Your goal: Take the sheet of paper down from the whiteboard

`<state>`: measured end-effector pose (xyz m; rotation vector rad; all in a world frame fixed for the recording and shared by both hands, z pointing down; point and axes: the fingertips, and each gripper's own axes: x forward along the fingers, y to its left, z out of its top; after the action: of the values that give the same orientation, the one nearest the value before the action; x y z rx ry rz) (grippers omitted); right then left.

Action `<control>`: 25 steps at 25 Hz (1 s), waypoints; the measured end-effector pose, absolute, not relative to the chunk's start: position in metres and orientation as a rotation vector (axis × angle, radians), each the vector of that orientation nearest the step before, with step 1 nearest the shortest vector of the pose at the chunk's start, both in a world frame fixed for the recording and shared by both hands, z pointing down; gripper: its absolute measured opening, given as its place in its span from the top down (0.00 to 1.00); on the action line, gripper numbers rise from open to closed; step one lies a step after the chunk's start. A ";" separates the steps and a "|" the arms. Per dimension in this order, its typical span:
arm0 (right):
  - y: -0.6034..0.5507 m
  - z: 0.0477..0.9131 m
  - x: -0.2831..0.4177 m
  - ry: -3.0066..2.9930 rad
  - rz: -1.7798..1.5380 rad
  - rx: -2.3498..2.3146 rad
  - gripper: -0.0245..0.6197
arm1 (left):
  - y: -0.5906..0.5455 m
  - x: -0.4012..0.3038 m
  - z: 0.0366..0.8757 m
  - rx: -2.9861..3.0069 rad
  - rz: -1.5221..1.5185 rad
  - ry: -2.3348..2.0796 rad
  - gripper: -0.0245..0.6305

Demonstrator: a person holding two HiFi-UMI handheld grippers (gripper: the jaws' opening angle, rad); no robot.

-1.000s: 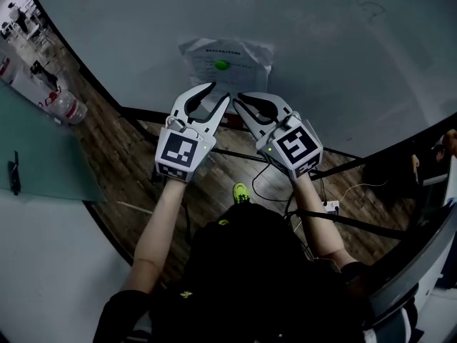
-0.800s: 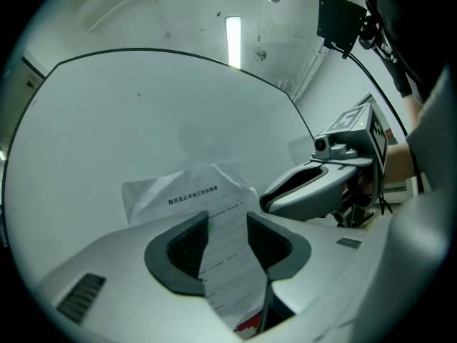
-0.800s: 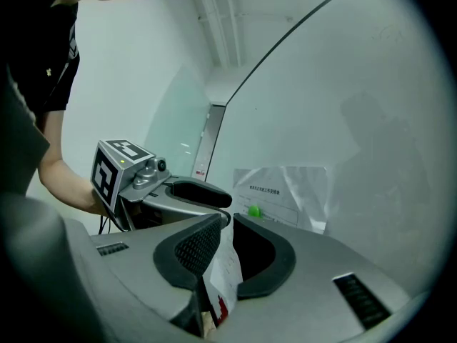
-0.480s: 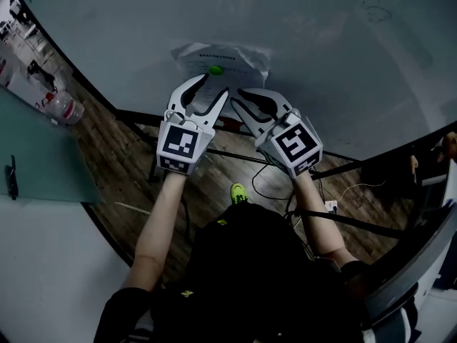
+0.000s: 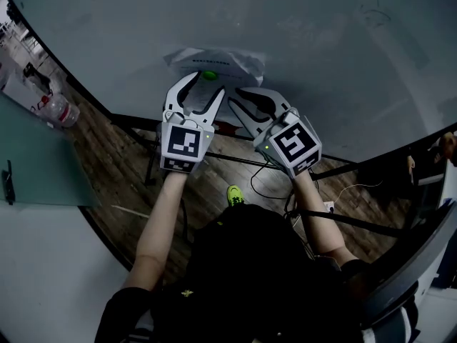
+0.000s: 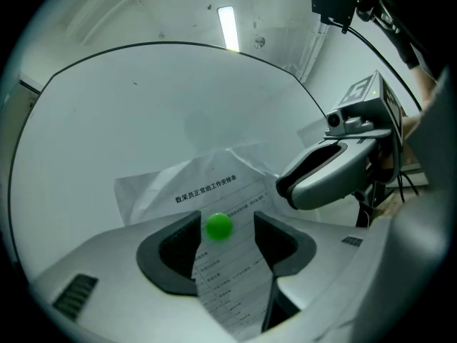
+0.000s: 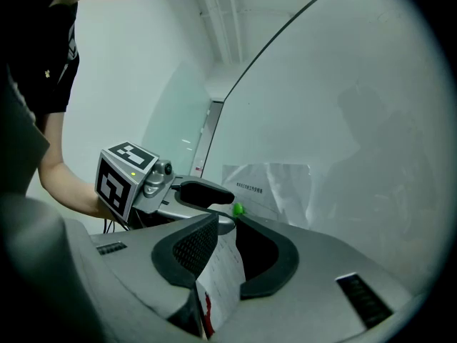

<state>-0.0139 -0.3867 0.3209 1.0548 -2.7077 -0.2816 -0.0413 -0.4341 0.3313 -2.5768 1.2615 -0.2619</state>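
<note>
Pale whiteboard is filling the background on both of my feeds. Starting at the jaws: the left gripper is standing wide apart, its jaws having just been opening, and the round green magnet is sitting between the pads with neither one touching it. The sheet of paper is hanging on the board under that magnet, its lower part running down through that gap. The right gripper has also just been opening its jaws. The sheet's bottom edge is passing between them (a dark gap is showing beside one pad, so nothing is clamped). Both grippers are sitting just beside each other near the board's lower edge, above the wooden floor.
</note>
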 end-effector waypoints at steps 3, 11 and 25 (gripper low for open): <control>-0.389 0.322 -0.014 -2.704 -0.278 1.047 0.82 | -0.437 -0.041 0.332 -2.578 -0.255 1.274 0.60; -0.393 0.317 -0.009 -2.698 -0.289 1.055 0.82 | -0.446 -0.039 0.343 -2.537 -0.246 1.315 0.60; -0.396 0.322 0.005 -2.666 -0.268 1.104 0.82 | -0.454 -0.045 0.341 -2.347 -0.311 1.466 0.69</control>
<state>0.0046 -0.3960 0.3224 1.1044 -2.6663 -0.2677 -0.0449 -0.4543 0.3408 -2.3472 1.4658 -0.3107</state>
